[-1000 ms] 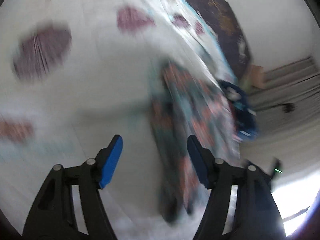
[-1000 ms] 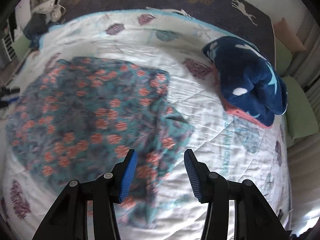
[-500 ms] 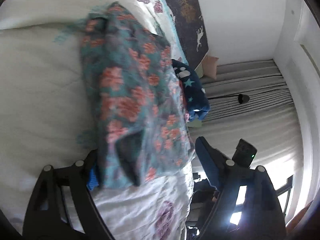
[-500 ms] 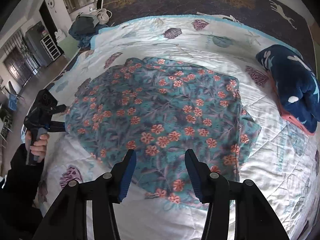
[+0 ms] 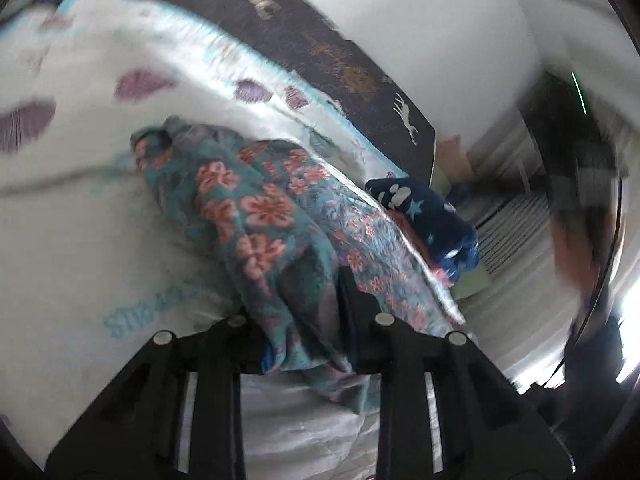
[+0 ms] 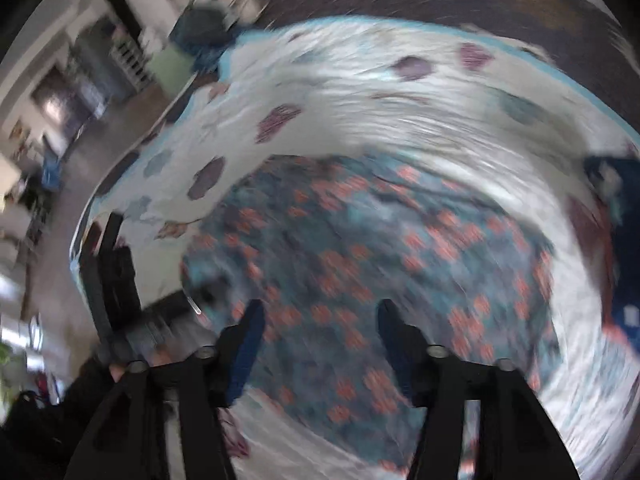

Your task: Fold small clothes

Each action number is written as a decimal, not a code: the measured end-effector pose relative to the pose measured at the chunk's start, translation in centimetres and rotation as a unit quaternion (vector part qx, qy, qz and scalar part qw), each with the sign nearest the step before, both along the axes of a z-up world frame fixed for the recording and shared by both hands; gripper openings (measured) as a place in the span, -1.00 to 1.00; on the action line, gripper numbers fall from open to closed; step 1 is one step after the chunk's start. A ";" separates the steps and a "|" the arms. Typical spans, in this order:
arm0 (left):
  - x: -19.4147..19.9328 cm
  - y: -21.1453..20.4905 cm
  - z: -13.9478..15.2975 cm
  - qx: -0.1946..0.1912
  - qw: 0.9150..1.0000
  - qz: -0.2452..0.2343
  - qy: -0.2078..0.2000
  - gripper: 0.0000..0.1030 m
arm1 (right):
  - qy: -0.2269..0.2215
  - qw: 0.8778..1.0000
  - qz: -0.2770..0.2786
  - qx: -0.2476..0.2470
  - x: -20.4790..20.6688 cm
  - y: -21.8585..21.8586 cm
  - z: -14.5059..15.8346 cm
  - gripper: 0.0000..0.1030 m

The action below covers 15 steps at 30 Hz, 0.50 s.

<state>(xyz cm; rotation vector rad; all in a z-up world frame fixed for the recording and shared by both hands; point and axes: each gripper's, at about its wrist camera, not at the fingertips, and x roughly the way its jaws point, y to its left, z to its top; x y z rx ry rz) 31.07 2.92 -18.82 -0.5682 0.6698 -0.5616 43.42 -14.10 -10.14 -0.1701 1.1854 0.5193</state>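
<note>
Jaws on my left gripper (image 5: 306, 316) have just been closing, and they now pinch a bunched edge of the floral garment (image 5: 256, 216); its cloth fills the gap between them and hides the blue pad on the left side. From that pinch the teal fabric with its coral flowers runs away from me in a ridge across the bed quilt (image 5: 80, 208), which is white with purple leaf prints. Just past the far end of the garment I see a folded navy fleece (image 5: 432, 216) with white stars, lying on the quilt near a dark blanket (image 5: 320, 60) printed with deer.

On my right gripper (image 6: 318, 332) the jaws have just been opening; they stand apart with nothing between them, hanging above the garment (image 6: 380, 248), which lies spread over the middle of the quilt (image 6: 360, 112). This view is smeared with motion, so I cannot make out the folds. At its left edge I can see the left gripper (image 6: 108, 280) as a dark shape near the garment's corner, with a hand (image 6: 120, 368) in a dark sleeve below it. The navy fleece (image 6: 616, 200) sits at the right edge.
</note>
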 end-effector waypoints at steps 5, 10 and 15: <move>-1.4 0.5 1.2 0.045 0.998 0.027 -0.018 -0.46 | 0.043 0.985 0.126 -0.108 3.7 12.9 -2.0 0.48; -2.4 -2.7 2.9 0.117 0.990 0.028 -0.074 -0.46 | 0.079 0.946 0.166 -0.267 5.3 20.7 -8.5 0.48; -2.0 -2.7 2.6 0.108 0.991 0.022 -0.072 -0.46 | 0.110 0.915 0.178 -0.345 5.4 22.4 -12.5 0.48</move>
